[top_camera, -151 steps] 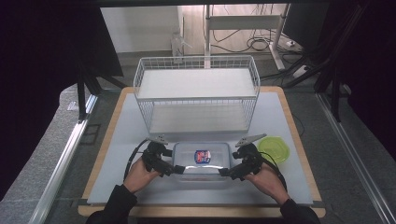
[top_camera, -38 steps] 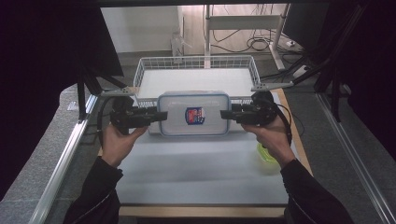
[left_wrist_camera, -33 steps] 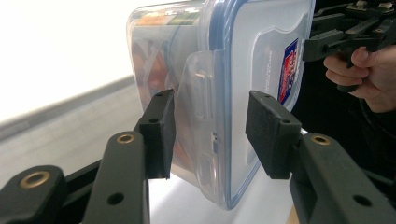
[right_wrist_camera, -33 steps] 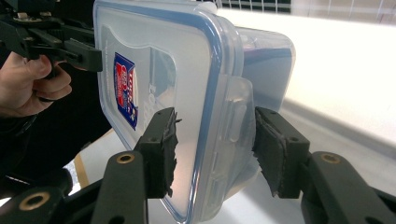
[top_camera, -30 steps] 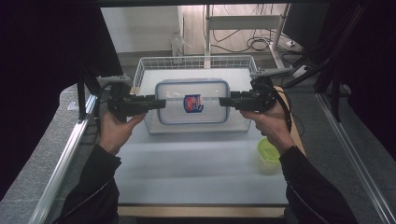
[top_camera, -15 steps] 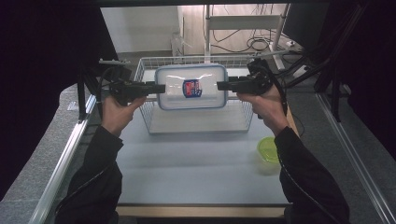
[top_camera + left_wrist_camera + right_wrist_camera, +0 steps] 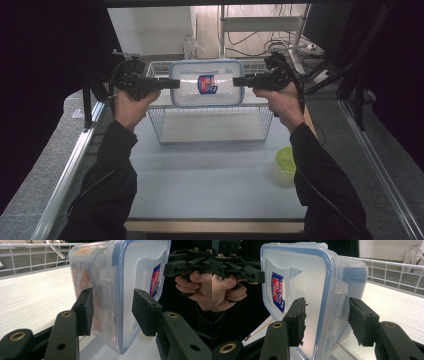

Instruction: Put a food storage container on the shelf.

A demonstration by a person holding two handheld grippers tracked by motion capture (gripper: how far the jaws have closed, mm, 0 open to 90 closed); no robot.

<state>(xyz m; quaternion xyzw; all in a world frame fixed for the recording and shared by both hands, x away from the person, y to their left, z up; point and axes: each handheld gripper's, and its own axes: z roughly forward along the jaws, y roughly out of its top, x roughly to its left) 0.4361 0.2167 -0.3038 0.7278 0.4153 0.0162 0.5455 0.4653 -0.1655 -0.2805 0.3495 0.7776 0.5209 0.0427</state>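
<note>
1. Two hand-held grippers show in the high view: the left gripper (image 7: 174, 83) and the right gripper (image 7: 238, 81) meet the short ends of a clear rectangular plastic food container with a blue-edged snap lid (image 7: 206, 90). The container hangs in the air above the white wire basket (image 7: 215, 122), which stands at the far side of the pale surface (image 7: 200, 175). A round green plastic lid (image 7: 285, 160) lies on the surface near the person's right sleeve (image 7: 320, 185), well apart from the basket.

2. Left gripper view: the left gripper (image 7: 112, 312) has its jaws set apart on either side of the container's (image 7: 140, 290) side latch; the pad on the lid side stands just clear of the lid, so no firm clamp is visible. The lid label (image 7: 155, 280) faces the right gripper (image 7: 172, 266), seen farther off in a hand (image 7: 197, 290).

3. Right gripper view: the right gripper (image 7: 325, 320) likewise straddles the container's (image 7: 312, 290) opposite latch, jaws apart, with a gap visible at the pad on the base side. The left gripper (image 7: 259, 276) touches the far end.
</note>
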